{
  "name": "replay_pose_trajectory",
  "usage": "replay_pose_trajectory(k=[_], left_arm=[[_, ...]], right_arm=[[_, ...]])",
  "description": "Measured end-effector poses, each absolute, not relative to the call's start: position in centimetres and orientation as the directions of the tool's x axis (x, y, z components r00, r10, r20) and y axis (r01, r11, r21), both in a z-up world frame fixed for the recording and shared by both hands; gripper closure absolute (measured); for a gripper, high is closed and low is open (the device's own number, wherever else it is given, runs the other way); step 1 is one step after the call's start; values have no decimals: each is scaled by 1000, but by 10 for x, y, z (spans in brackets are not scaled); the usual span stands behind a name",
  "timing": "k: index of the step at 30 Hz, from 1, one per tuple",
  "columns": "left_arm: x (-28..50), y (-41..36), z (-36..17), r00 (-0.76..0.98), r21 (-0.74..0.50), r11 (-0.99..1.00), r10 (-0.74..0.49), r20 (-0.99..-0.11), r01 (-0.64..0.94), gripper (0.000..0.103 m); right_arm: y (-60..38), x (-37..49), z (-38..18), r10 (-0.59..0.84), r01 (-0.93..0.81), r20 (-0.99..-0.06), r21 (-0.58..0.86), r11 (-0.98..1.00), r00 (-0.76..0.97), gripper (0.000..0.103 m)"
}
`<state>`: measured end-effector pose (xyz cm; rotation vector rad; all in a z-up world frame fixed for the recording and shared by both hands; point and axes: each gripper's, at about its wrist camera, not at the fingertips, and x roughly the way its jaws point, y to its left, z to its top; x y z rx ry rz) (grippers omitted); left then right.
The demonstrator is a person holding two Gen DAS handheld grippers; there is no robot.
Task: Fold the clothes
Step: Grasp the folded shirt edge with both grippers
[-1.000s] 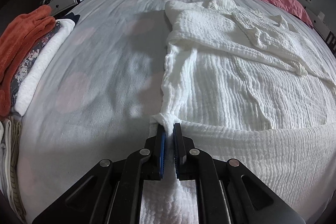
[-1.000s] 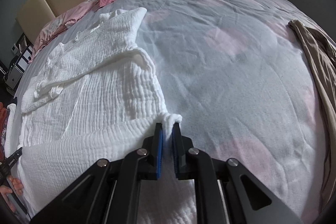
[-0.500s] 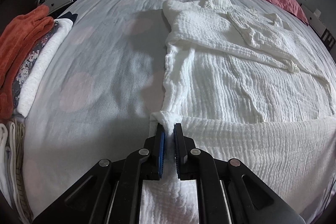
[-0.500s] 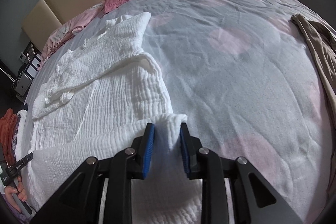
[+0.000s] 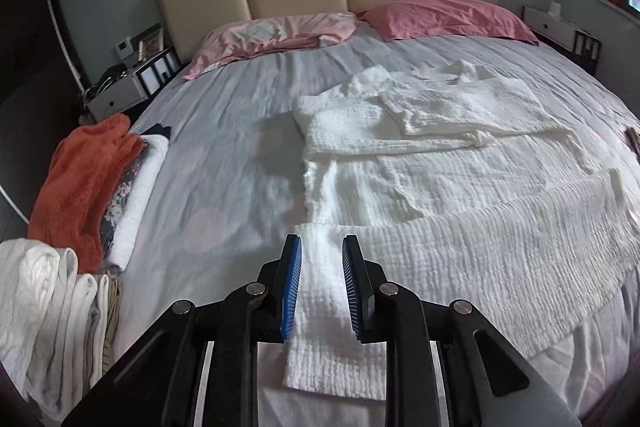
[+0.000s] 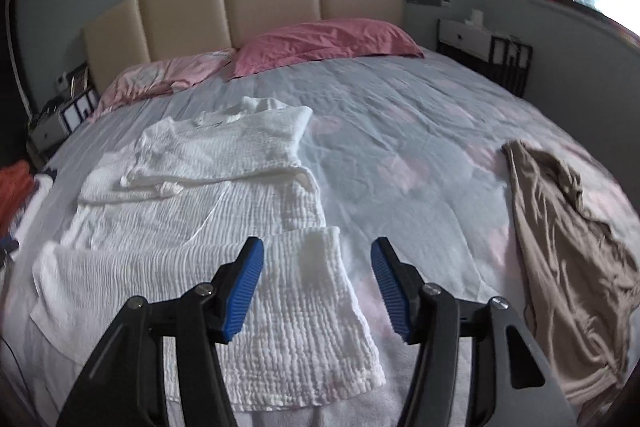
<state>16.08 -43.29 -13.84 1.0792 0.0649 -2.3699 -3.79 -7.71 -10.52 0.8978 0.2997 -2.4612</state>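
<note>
Released on the pale grey bedspread [image 5: 224, 147]: white crinkle-weave cotton garment [image 5: 460, 195], bottom hem folded up over its body. Left gripper [image 5: 320, 287] and right gripper [image 6: 318, 287] opening above the hem corners, pinched a second earlier, nothing now pressed between the blue pads. Lifted higher than before, headboard [image 6: 240, 3] newly in view. Hem fold judged complete; tan garment [image 6: 560, 247] unfolded nearby.
</note>
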Motion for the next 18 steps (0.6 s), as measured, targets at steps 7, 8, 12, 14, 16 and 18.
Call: replay_pose_trajectory(k=[7,8,12,14,16,18], left_arm=[[145,-389,-134,-523,414,-879,-473,-709,234,80],[144,-383,-135,-521,451,-874,-473,-711,178,80],[145,-362,-143,-491,565,-823,-467,-735,-62,80],[147,-356,-152,-453,575,-797,-450,-770,-185,80],[152,-353,-166,-393,556,-781,-434,-811,-284,79],[157,-350,-181,-328,526,-761,-422,-846,-380,78]], right_arm=[[-145,17,-111,-353,729,-674,-419,-541,-649,50],[-151,23,-112,-349,751,-686,-453,-481,-638,50],[-164,41,-122,-294,840,-787,-506,-194,-542,50],[-164,47,-133,-236,854,-823,-515,-73,-516,50],[-161,47,-145,-165,872,-861,-489,10,-481,48],[-157,47,-158,-99,890,-891,-451,70,-444,48]])
